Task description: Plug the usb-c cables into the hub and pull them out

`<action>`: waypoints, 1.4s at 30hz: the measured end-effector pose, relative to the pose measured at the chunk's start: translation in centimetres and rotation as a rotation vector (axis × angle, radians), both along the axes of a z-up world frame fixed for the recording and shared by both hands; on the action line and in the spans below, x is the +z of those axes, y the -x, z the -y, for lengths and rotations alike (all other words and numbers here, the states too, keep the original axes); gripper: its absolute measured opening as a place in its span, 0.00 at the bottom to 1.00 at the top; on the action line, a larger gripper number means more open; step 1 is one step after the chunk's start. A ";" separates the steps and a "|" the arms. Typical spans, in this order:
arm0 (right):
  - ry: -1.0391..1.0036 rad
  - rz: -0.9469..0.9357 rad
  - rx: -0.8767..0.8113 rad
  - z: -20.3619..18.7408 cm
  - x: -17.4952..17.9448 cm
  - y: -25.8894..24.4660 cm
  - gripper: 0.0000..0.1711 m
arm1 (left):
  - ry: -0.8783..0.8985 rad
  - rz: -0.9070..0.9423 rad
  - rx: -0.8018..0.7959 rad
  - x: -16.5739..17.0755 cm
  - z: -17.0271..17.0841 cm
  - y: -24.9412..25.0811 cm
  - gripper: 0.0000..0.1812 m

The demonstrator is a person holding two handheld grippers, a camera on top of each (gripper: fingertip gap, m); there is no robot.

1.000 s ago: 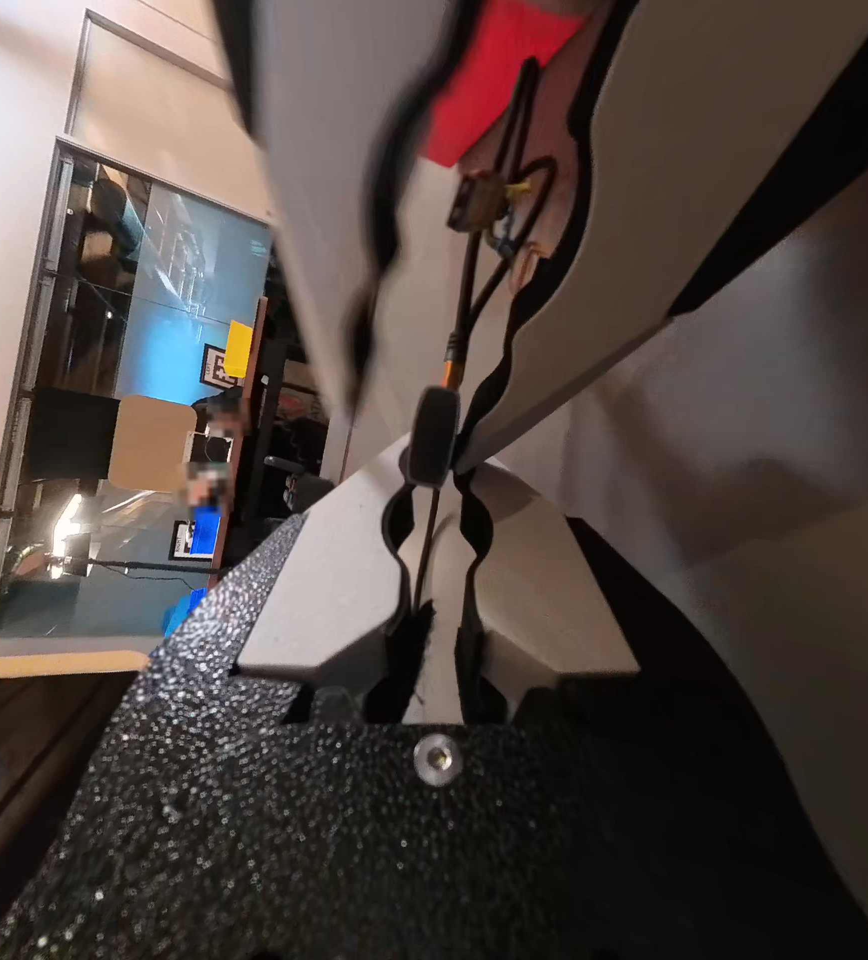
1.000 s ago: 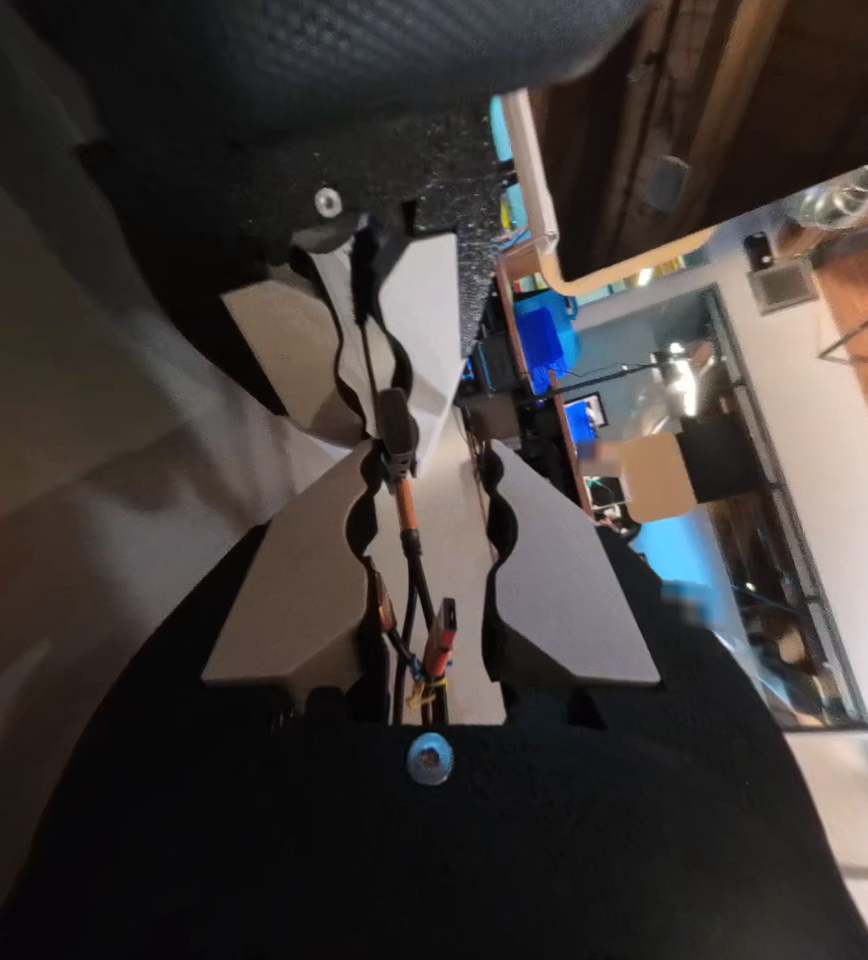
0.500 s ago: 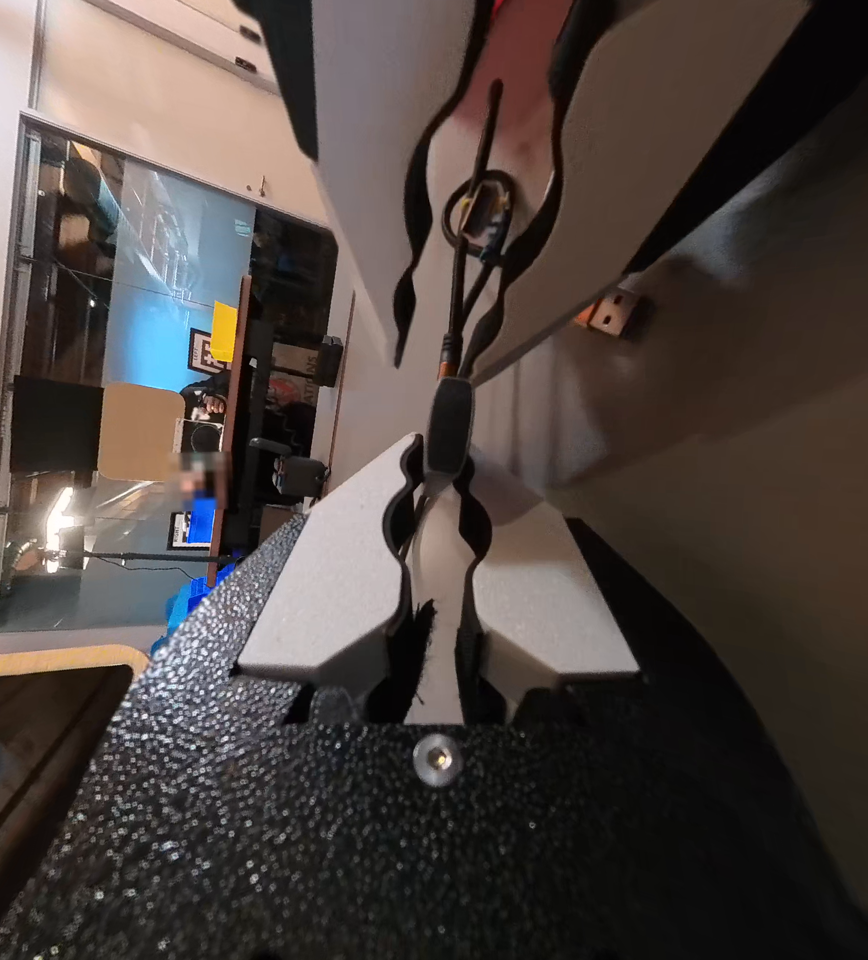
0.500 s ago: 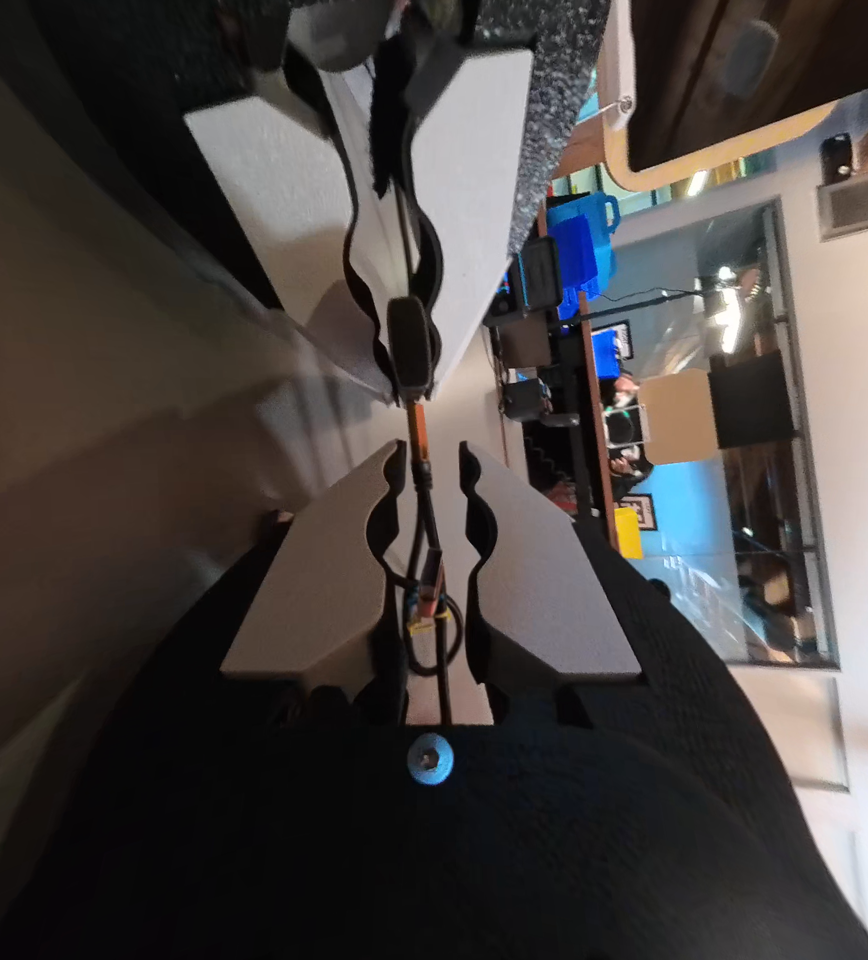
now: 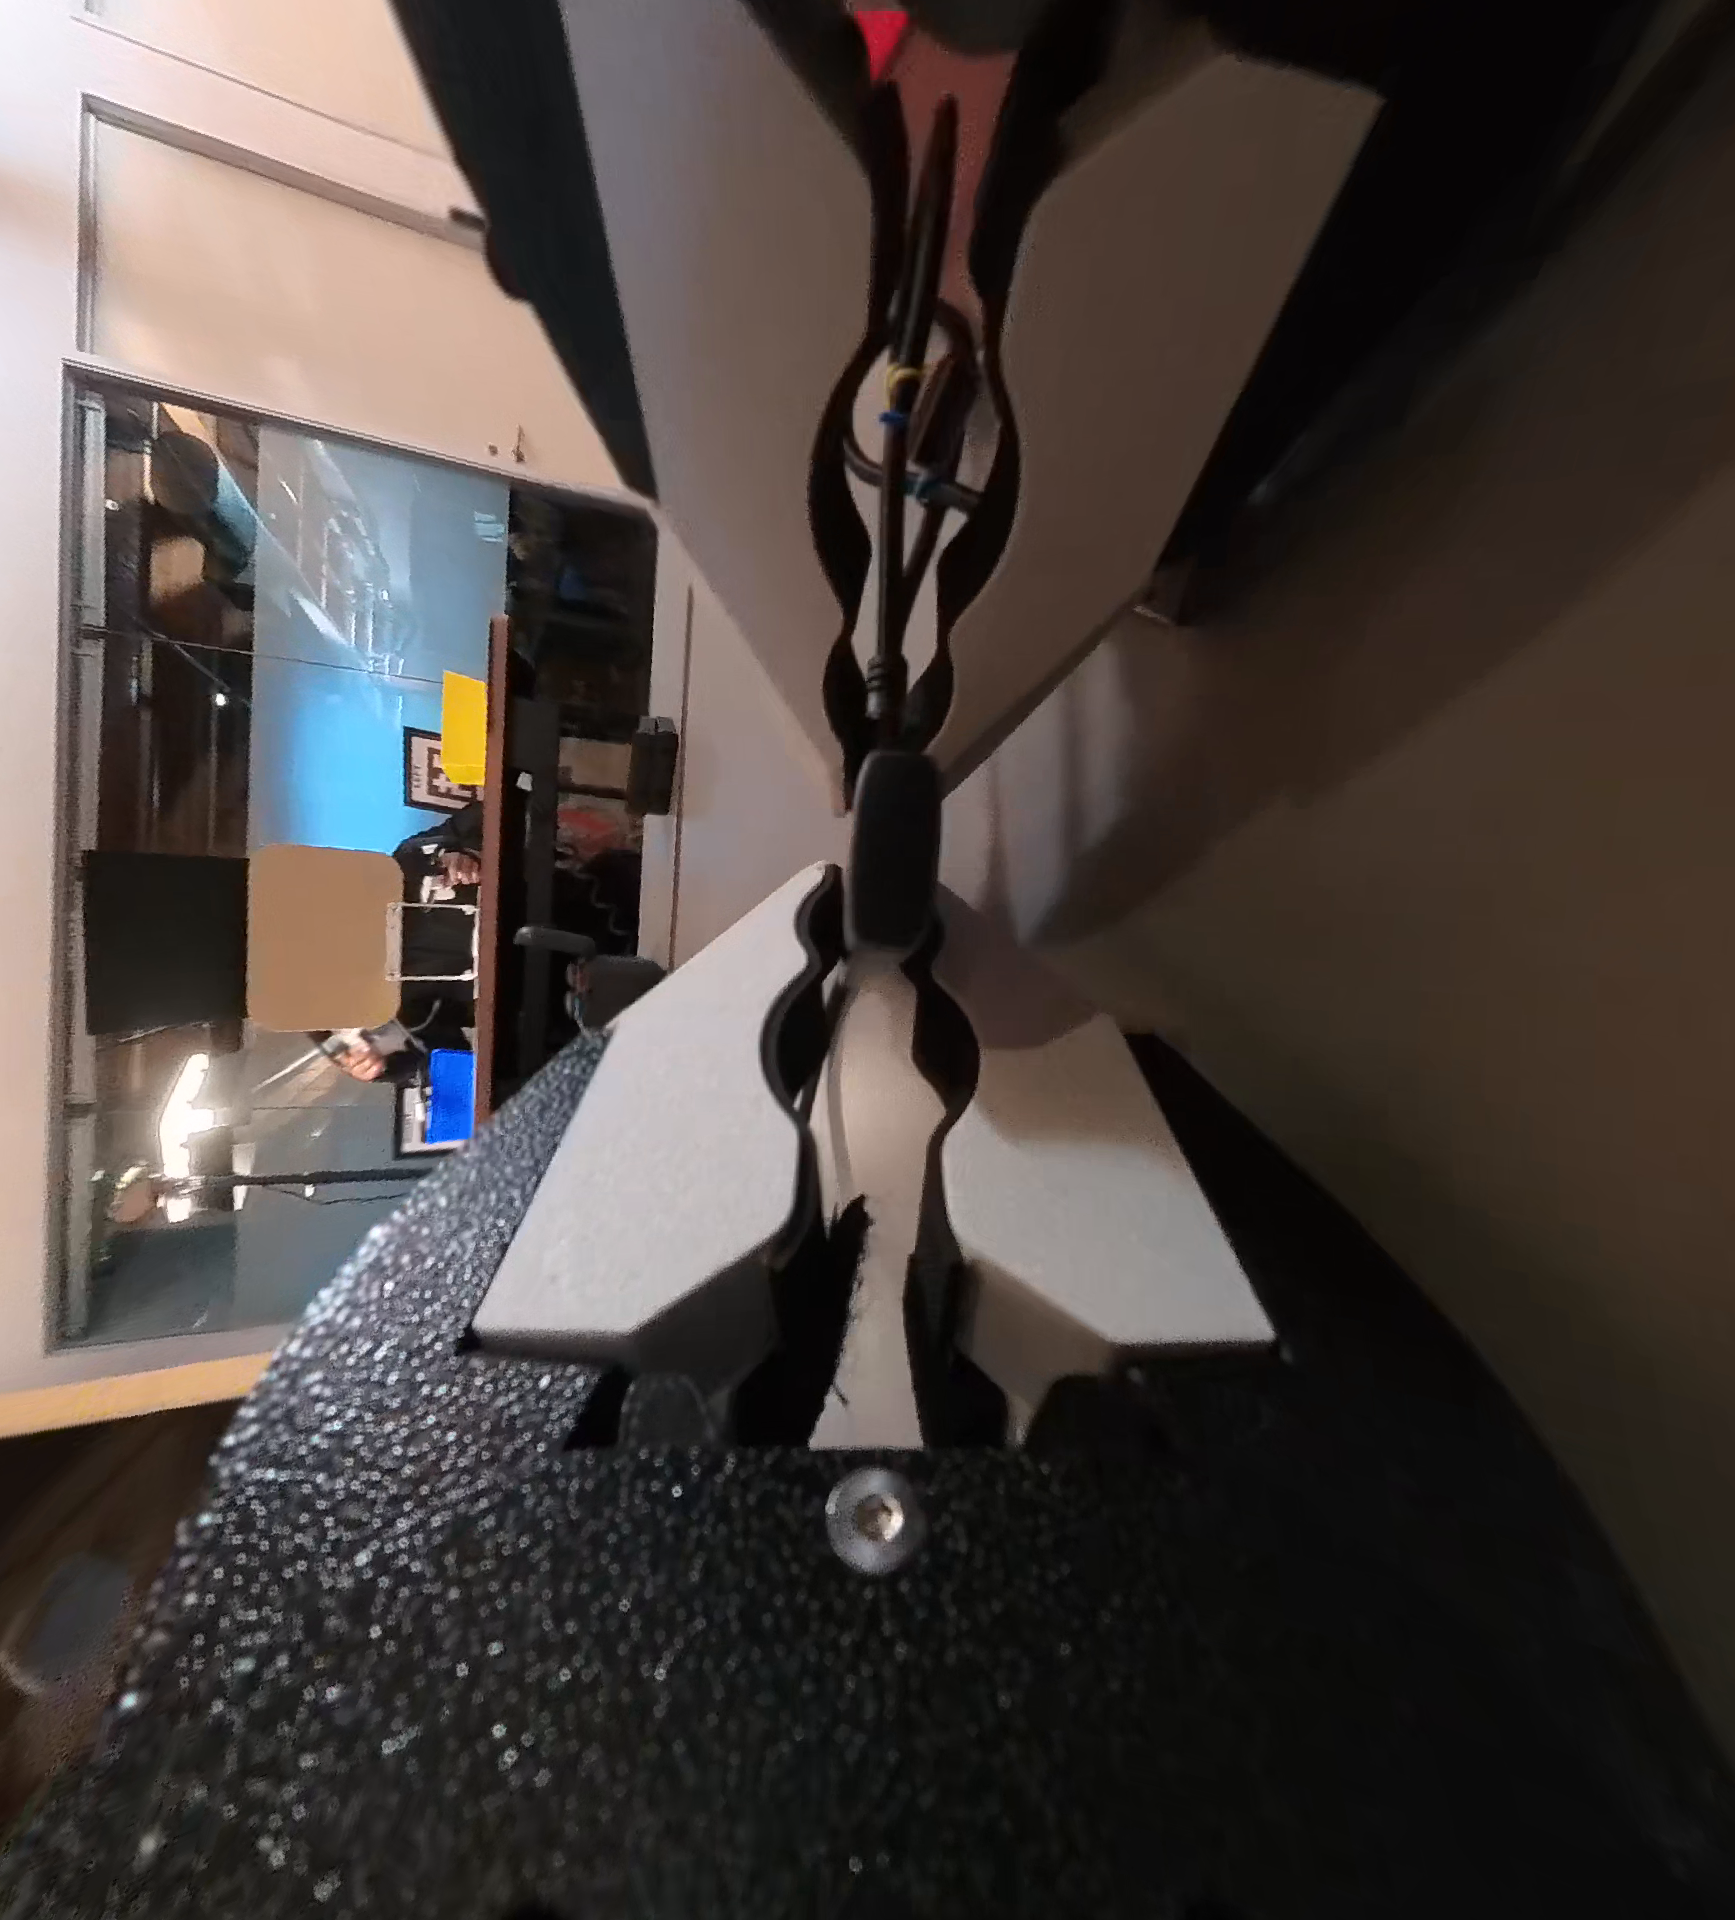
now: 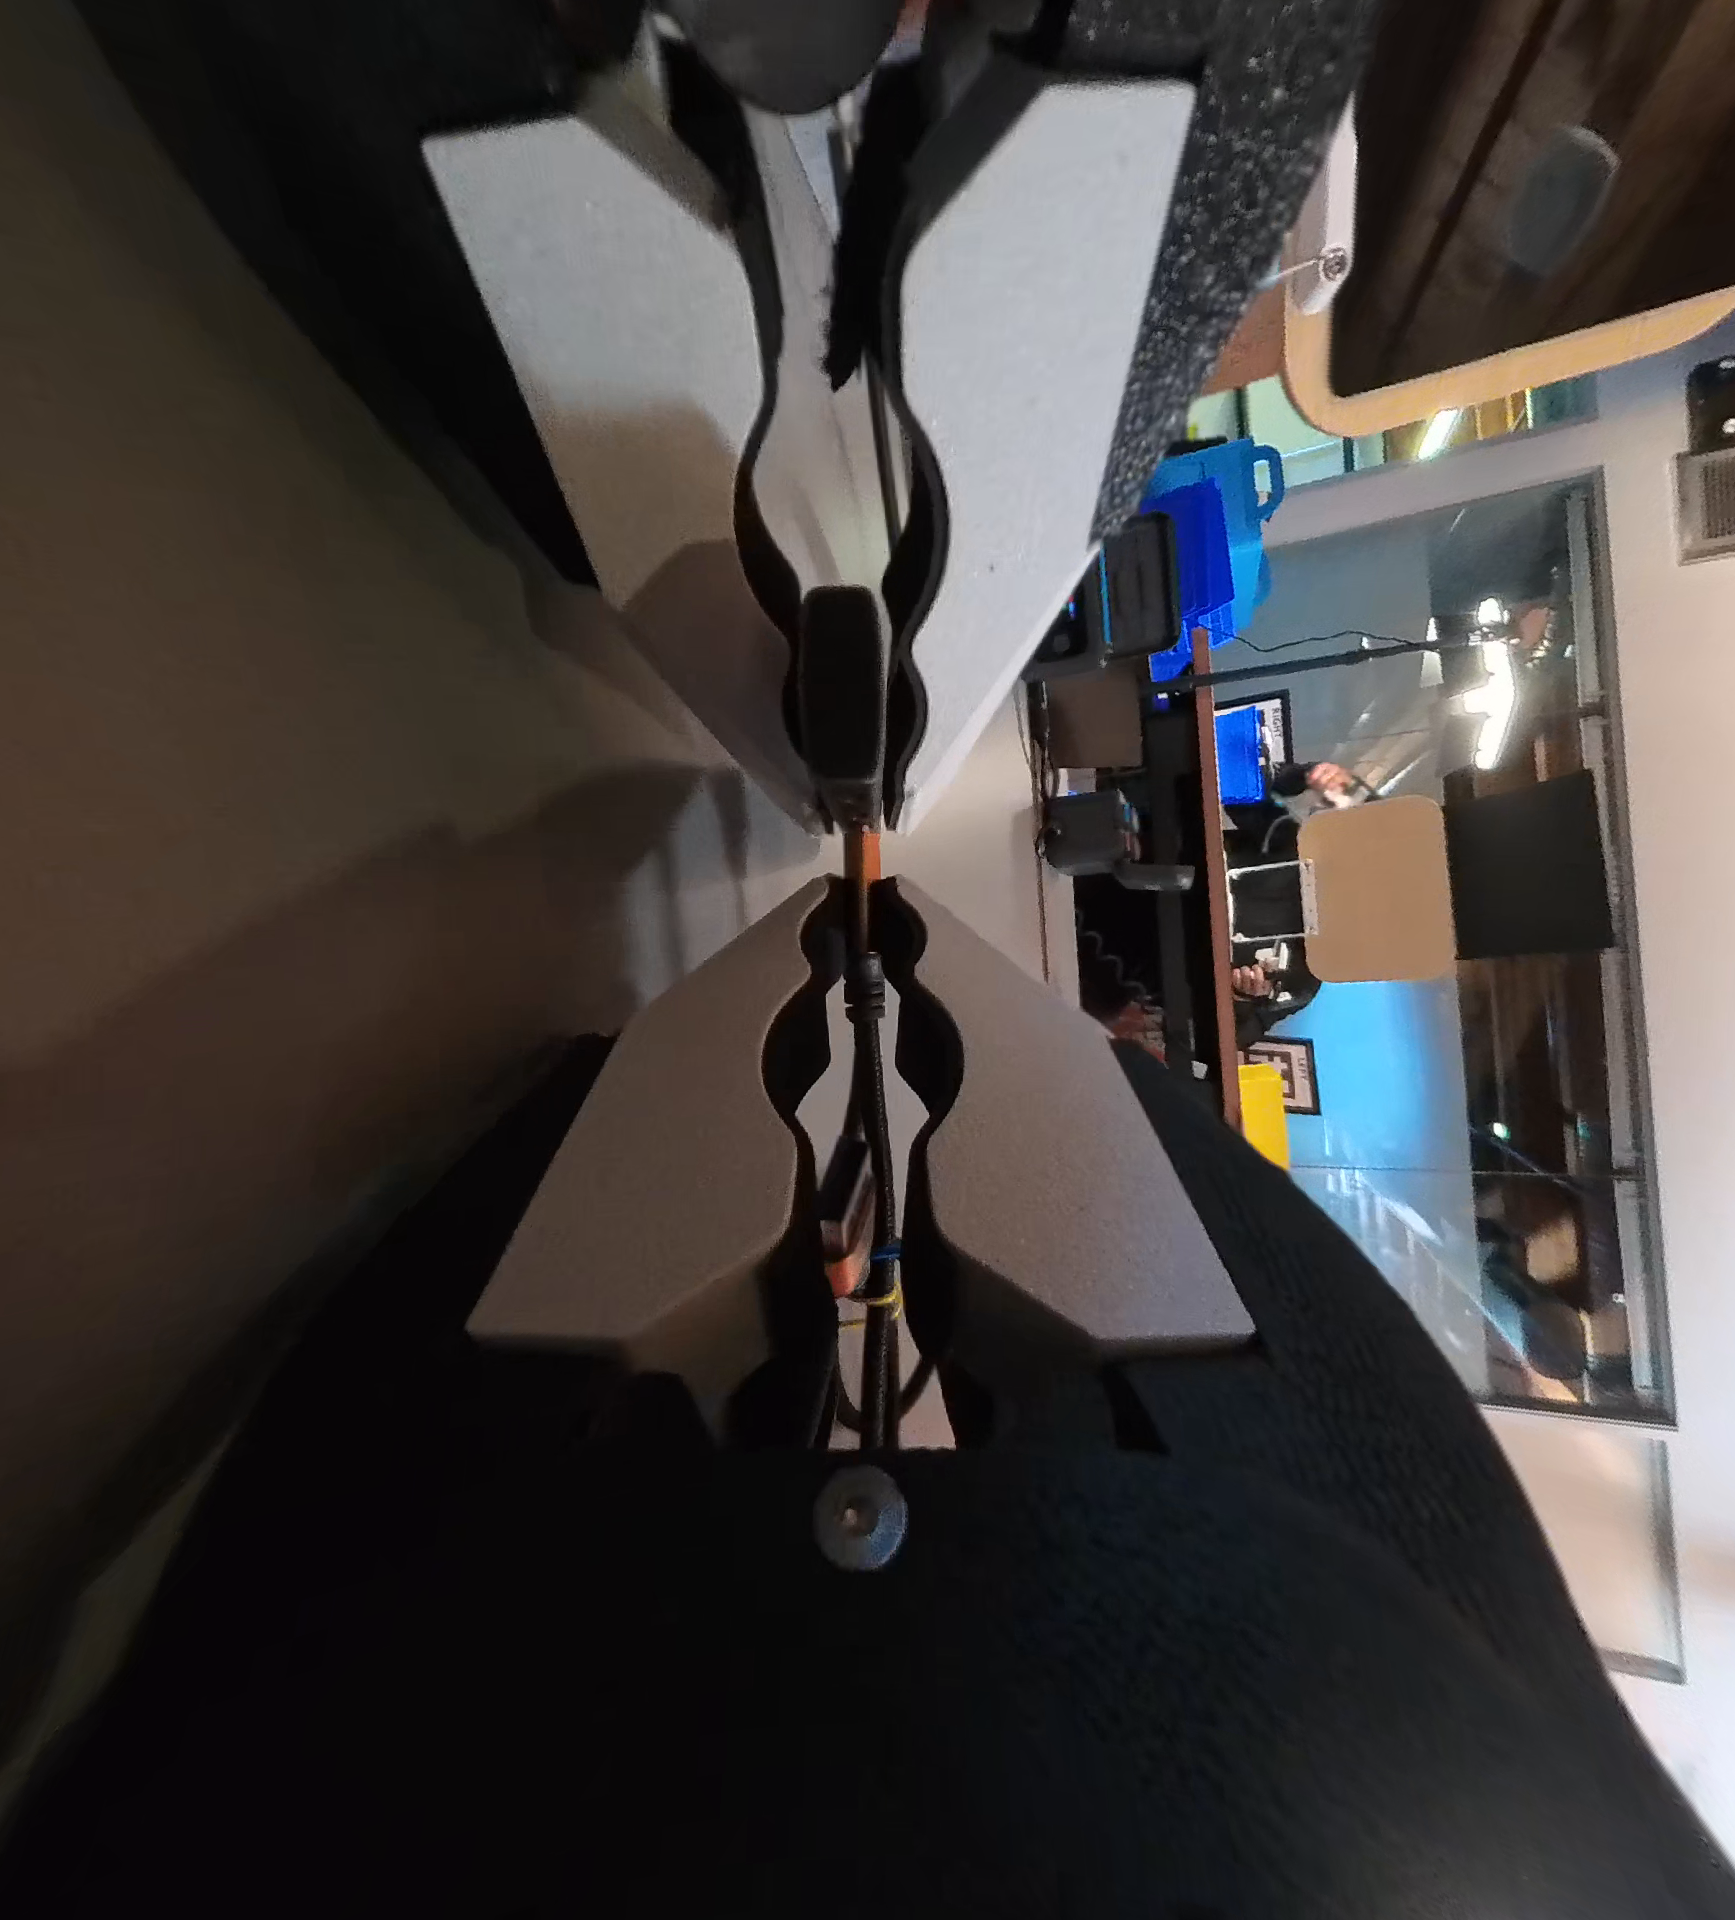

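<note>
My two grippers meet tip to tip above the table. My left gripper is shut on a small black hub, which sticks out past its fingertips. My right gripper is shut on the orange plug of a black braided usb-c cable. The plug's tip meets the end of the hub. I cannot tell how deep it sits. The cable runs back between the right gripper's fingers. The left gripper also shows at the top of the right wrist view.
A second orange-ended connector, tied to the cable bundle, hangs between my right fingers. The pale table lies close beside both grippers. Farther off are a glass wall, blue bins and a person at a desk. My two grippers' fingertips are within a few centimetres of each other.
My right gripper has gone from wide open to shut on the orange plug. Both grippers have turned into line, tip to tip. The left gripper has kept hold of the hub.
</note>
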State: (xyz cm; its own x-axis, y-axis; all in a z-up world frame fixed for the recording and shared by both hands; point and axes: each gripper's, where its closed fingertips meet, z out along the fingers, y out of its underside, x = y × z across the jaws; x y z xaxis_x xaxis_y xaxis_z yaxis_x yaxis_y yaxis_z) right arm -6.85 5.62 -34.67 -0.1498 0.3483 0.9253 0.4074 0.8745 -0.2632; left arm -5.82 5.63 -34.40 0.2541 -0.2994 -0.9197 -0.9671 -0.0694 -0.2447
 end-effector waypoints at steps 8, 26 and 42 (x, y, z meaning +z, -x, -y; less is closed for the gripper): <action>-0.014 -0.017 0.044 1.0 0.2 -0.6 0.03 | 0.004 0.017 -0.014 -0.2 1.1 -0.2 0.05; -0.048 -0.032 0.161 3.8 1.1 -2.4 0.03 | -0.016 0.055 -0.067 0.2 3.8 -1.2 0.05; 0.028 -0.026 0.234 5.5 1.2 -3.3 0.03 | 0.045 0.210 -0.203 0.3 5.5 -3.0 0.05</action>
State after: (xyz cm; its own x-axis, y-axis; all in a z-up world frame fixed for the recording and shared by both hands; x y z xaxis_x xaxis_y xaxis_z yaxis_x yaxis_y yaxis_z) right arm -3.51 0.13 -33.46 -0.2056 0.3329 0.9203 0.1872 0.9364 -0.2969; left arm -2.83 0.17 -34.15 0.3682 -0.4027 -0.8380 -0.8907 0.1055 -0.4421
